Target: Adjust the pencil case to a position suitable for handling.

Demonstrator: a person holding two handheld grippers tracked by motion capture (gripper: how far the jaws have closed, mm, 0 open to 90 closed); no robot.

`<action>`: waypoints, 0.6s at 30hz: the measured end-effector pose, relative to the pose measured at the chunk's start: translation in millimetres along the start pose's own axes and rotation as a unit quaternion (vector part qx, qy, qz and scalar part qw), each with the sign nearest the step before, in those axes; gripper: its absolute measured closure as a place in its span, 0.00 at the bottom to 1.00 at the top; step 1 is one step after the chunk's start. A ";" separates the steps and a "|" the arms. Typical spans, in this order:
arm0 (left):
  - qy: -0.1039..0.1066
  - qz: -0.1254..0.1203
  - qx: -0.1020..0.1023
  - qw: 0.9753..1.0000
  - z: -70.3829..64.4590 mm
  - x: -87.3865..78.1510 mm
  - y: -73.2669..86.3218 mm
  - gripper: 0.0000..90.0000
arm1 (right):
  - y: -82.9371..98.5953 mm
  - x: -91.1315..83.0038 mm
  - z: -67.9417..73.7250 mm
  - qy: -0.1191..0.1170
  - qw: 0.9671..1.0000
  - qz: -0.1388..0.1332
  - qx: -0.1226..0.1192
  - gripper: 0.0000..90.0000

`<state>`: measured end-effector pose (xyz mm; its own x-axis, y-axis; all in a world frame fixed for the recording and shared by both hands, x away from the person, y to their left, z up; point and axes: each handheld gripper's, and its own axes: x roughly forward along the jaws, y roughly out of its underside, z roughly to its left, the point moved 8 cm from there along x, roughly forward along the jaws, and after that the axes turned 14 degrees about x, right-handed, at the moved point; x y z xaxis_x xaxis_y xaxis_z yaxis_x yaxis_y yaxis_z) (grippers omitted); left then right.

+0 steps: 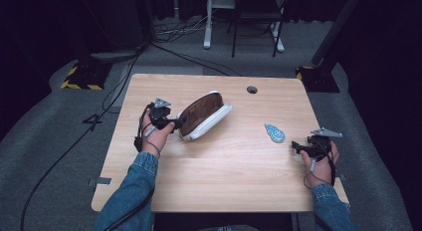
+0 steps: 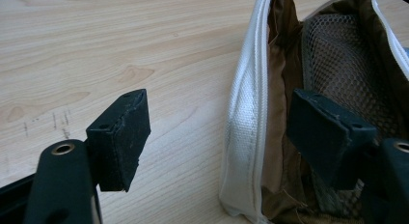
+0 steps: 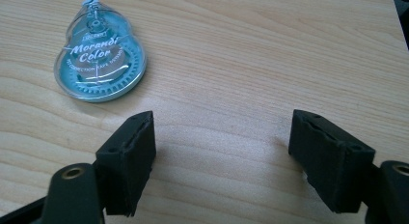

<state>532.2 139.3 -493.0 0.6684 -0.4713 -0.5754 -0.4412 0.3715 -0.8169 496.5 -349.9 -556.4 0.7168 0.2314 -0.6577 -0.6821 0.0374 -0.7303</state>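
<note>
Straddling the near rim of the open pouch [image 2: 251, 113], the left gripper [image 1: 174, 123] has jaws apart, not yet clamped. The correction tape [image 3: 101, 60] lies on the table [image 1: 224, 176], outside the pouch. The right gripper [image 3: 222, 151], jaws apart, sits just short of it; pickup and insertion remain.

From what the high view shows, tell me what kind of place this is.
Probably a recording studio or lab: black curtains all round, cables across grey carpet, and one wooden table bearing just an open pouch and a correction tape.
</note>
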 end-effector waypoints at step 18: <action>0.010 0.000 0.012 1.000 -4.3 25.5 3.0 0.61 | 0.2 0.0 0.5 -0.002 1.000 0.001 -0.001 0.28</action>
<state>545.3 125.0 -510.2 0.6560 -0.4866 -0.5770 -0.4267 0.3916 -0.8152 496.2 -349.4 -556.5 0.7149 0.2347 -0.6586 -0.6833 0.0347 -0.7293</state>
